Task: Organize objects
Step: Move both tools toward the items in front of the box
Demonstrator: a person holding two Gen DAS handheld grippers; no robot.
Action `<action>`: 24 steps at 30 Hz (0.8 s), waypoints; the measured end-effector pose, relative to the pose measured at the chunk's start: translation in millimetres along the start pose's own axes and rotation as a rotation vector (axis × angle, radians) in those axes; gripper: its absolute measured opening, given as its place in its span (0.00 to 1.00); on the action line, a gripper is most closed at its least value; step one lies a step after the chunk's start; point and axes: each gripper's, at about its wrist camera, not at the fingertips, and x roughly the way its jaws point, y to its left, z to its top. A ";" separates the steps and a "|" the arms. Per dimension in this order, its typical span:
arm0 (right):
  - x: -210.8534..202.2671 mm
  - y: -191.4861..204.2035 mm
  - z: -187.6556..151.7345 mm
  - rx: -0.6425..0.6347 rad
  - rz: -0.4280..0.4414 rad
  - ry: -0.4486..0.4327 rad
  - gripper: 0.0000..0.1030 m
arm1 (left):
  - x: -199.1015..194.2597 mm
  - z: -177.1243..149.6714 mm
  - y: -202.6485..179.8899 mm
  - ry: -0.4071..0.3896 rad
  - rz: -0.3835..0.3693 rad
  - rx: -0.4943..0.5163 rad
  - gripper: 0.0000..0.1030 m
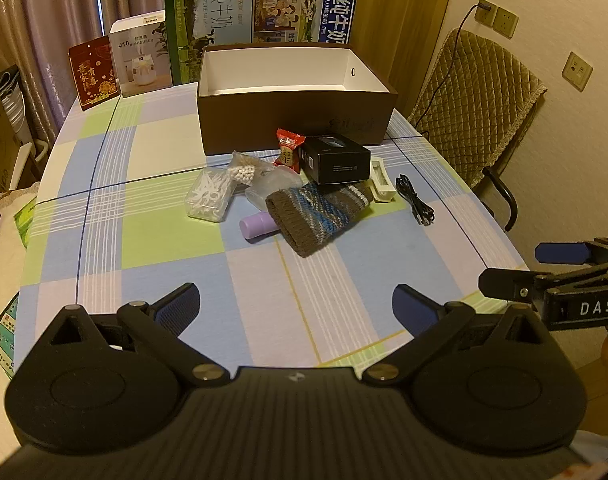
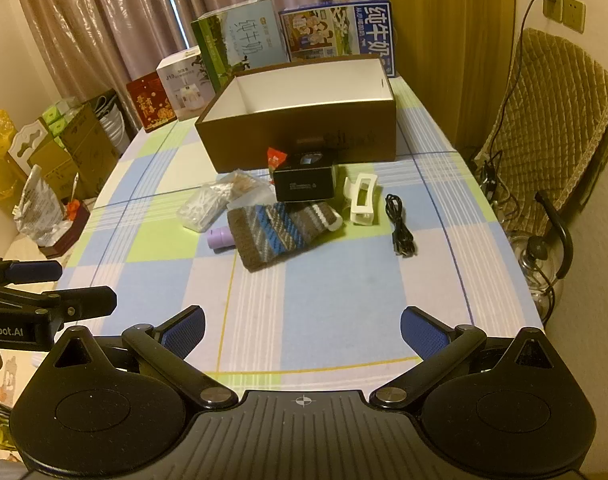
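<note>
An open brown box (image 1: 296, 126) (image 2: 304, 140) with a white inside stands mid-table. In front of it lies a pile: a striped knit sock (image 1: 315, 212) (image 2: 280, 230), a lilac tube (image 1: 258, 226) (image 2: 220, 238), a clear tub of white picks (image 1: 210, 196) (image 2: 202, 206), a small black box (image 1: 337, 158) (image 2: 304, 184), a red snack packet (image 1: 290, 150) (image 2: 275, 157), a white hair clip (image 1: 381, 182) (image 2: 361, 200) and a black cable (image 1: 415, 200) (image 2: 399, 228). My left gripper (image 1: 296, 308) and right gripper (image 2: 302, 330) both hover open over the near table edge, holding nothing.
Milk cartons (image 1: 260, 12), a humidifier box (image 1: 140, 60) and a red packet (image 1: 94, 72) line the far edge. A padded chair (image 2: 555, 120) stands at the right. Cardboard boxes and bags (image 2: 44, 168) crowd the floor at the left. The checked tablecloth (image 2: 323, 280) lies between grippers and pile.
</note>
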 end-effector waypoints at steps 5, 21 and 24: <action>0.3 -0.8 1.5 0.000 0.002 -0.003 0.98 | 2.5 0.7 -0.9 -0.002 0.003 0.001 0.98; 0.4 -1.5 4.8 -0.010 0.011 -0.006 0.98 | 4.9 3.7 2.0 -0.004 0.004 -0.018 0.98; 0.8 -1.1 6.1 -0.012 0.011 -0.007 0.98 | 5.1 3.7 2.1 -0.004 0.005 -0.020 0.98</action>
